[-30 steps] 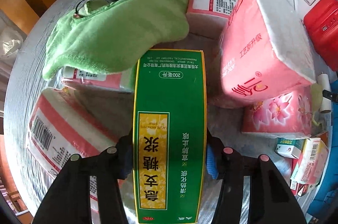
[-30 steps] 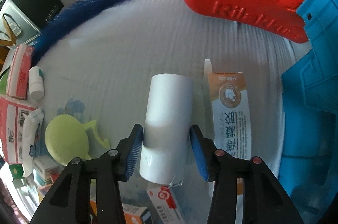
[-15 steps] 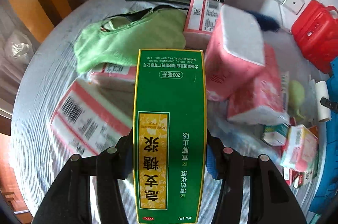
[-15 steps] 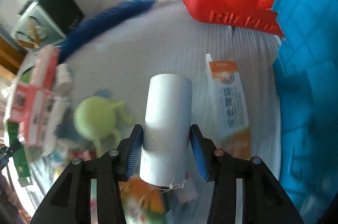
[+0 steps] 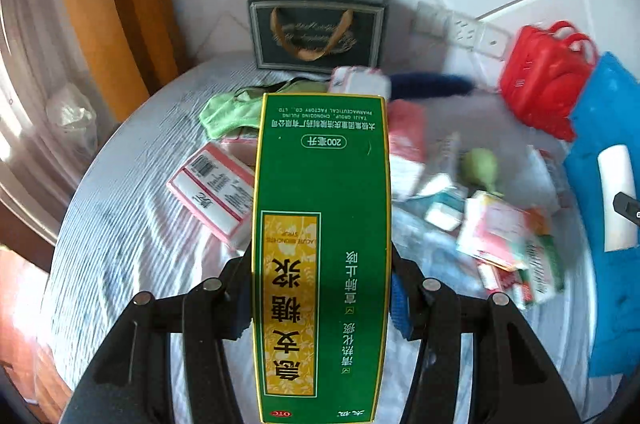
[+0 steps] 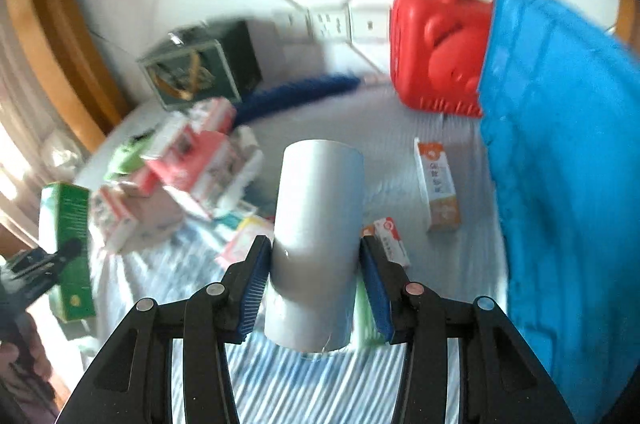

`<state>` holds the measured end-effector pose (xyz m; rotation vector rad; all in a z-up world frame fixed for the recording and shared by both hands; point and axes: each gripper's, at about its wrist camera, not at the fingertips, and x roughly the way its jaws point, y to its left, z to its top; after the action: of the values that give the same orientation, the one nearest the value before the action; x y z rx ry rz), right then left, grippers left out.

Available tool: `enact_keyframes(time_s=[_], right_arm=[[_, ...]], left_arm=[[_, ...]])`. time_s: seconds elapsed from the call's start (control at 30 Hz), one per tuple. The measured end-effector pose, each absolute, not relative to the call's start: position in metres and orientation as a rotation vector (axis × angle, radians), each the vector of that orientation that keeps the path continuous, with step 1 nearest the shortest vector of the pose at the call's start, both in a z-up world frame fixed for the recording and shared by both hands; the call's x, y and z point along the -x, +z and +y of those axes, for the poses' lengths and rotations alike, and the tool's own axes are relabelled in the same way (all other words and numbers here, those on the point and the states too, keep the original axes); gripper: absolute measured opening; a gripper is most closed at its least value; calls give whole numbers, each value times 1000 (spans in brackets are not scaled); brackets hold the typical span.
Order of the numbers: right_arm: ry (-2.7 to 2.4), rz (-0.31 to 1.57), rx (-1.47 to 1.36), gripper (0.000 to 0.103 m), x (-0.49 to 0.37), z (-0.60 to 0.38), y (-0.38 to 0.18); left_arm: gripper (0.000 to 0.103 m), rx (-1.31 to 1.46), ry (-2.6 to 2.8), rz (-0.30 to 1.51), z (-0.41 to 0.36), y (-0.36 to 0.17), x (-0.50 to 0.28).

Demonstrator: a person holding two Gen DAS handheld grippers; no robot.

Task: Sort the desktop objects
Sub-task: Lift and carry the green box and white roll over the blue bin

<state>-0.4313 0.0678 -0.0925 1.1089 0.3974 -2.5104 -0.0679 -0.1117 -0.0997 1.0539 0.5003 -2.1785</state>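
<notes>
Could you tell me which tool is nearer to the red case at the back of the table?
Right. The right tool, shut on the white tube, hangs just short of the red case. The left tool, gripping the green box, is across the clutter.

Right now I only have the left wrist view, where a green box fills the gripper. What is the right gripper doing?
Observer: The right gripper is shut on a white cylinder.
Operator: Anything lying near it?
Observer: An orange-and-white carton lies on the striped cloth, right of the cylinder.
Operator: Does that view show my green box?
Observer: Yes, the green box appears at its left edge, held by the left gripper.
</notes>
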Motion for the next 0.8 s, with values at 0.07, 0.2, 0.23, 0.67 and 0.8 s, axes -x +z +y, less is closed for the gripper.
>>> enact_keyframes(time_s=[0.07, 0.2, 0.23, 0.67, 0.8], right_arm=[[-2524, 417, -1040, 45, 404, 72, -76], [-2564, 448, -886, 45, 350, 84, -37], [-2572, 449, -856, 45, 339, 87, -29], [-2719, 345, -549, 45, 264, 179, 50], [-2791, 281, -479, 45, 256, 220, 73]], left_arm=[[53, -1024, -2232, 484, -88, -84, 64], [53, -954, -2332, 432, -49, -50, 54], [53, -933, -2364, 414, -38, -39, 52], [53, -751, -2568, 226, 70, 35, 64], [53, -695, -2638, 179, 107, 56, 80]])
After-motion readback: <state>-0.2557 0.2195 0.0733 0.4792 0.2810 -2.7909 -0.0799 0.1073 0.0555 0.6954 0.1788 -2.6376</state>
